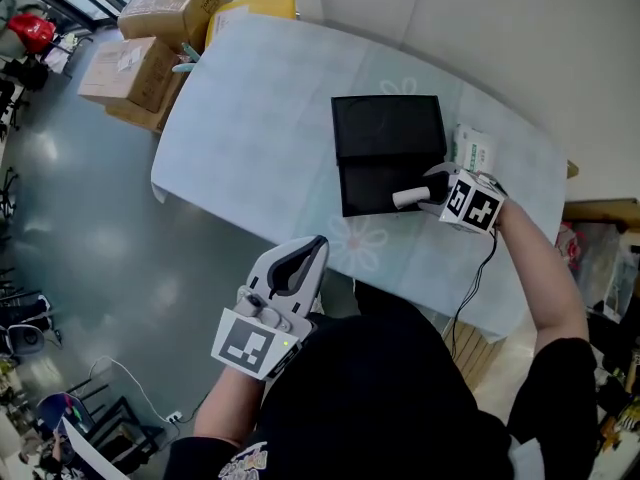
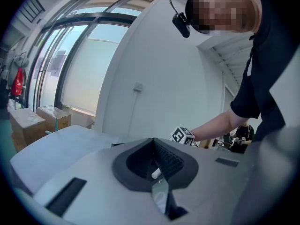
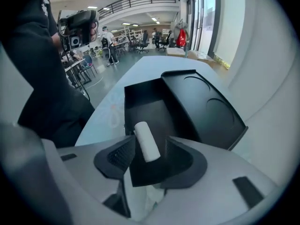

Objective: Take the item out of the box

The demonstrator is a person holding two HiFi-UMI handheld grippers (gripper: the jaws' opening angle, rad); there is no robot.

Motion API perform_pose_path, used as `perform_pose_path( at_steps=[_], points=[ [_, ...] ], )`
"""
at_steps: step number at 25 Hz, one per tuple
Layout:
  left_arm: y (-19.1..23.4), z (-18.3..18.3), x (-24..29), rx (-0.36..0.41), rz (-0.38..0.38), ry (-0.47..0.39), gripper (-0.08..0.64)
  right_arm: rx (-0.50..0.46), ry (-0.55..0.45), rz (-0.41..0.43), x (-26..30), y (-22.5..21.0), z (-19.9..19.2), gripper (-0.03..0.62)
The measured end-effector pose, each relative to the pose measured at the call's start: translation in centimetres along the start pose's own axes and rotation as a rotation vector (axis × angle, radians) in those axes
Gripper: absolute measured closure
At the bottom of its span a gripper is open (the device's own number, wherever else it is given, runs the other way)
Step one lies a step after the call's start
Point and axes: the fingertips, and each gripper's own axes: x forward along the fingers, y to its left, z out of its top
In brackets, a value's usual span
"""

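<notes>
1. My right gripper (image 1: 432, 196) reached in at the right-hand edge of the black box (image 1: 375, 188), which sat open on the bench (image 1: 260, 118).
2. Its jaws stood spread. The white roll (image 1: 409, 197) lay between them, with a gap showing on either side in the right gripper view (image 3: 146, 141), so neither pad pressed on it.
3. The roll pointed in over the box's tray, with its near end at the box edge closest to the gripper. I could not tell whether it rested on the rim or on the tray floor.
4. The lid (image 1: 388, 126) lay folded back flat on the far side of the tray, joined to it along one long edge.
5. A small green-and-white pack (image 1: 472, 146) sat just beside the lid's right edge, close to my right gripper, so that side was tight.
6. To the left of the box a broad stretch of pale cloth ran out to the bench's left edge.
7. My left gripper (image 1: 312, 251) hung off the bench's near edge, over the floor and well apart from the box, with its jaws pressed together and nothing in them (image 2: 157, 165).
8. Cardboard cartons (image 1: 150, 38) stood on the floor beyond the bench's far left corner.
</notes>
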Motion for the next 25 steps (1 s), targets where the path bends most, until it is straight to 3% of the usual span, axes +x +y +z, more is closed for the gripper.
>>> perform_pose_path(
  at_steps=[13,19,25],
  points=[
    [1.0,-1.2,0.0,-0.041,0.077,0.02,0.551,-0.294,0.268,0.173,3.5,0.5,-1.5,0.4],
    [1.8,-1.7,-0.4,-0.061,0.097,0.026,0.551,-0.317,0.305,0.192,5.0,0.6,-1.4,0.4],
    [2.3,-2.1,-0.3,-0.07,0.094,0.031,0.551,-0.348,0.373,0.148,6.0,0.1,-2.0,0.403]
  ],
)
